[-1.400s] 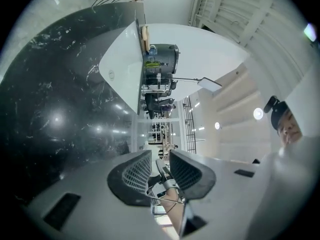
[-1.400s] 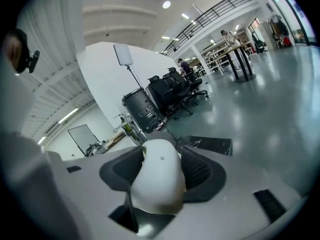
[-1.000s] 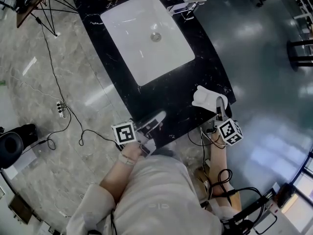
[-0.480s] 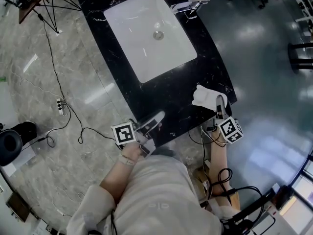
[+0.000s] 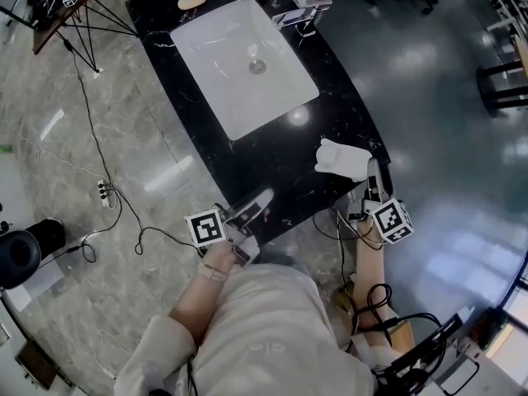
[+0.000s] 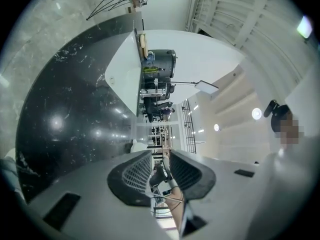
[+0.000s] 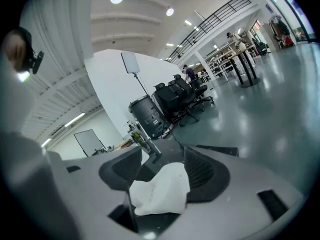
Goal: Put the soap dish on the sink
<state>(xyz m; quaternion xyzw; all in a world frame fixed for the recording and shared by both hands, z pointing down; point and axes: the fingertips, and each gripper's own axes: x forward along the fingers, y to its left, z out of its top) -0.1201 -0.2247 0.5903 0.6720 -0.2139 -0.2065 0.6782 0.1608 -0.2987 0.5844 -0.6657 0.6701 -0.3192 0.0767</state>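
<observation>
The white soap dish (image 5: pixel 341 158) lies on the black countertop (image 5: pixel 272 159) near its right front corner. My right gripper (image 5: pixel 373 177) is at the dish's right end. In the right gripper view the soap dish (image 7: pixel 160 189) sits between the two widely spread jaws, so the right gripper (image 7: pixel 163 170) is open. The white sink basin (image 5: pixel 239 60) is set into the far half of the counter, with a chrome faucet (image 5: pixel 300 11) beside it. My left gripper (image 5: pixel 247 209) hovers at the counter's front edge, holding nothing, its jaws a narrow gap apart.
A bar of soap (image 5: pixel 191 0) rests at the far end of the counter. Cables and a power strip (image 5: pixel 103 190) trail over the marble floor on the left. A tripod (image 5: pixel 78 23) stands at the far left.
The head view has shifted slightly, so the counter sits a bit further left and up. The dish and both grippers have barely moved relative to the counter.
</observation>
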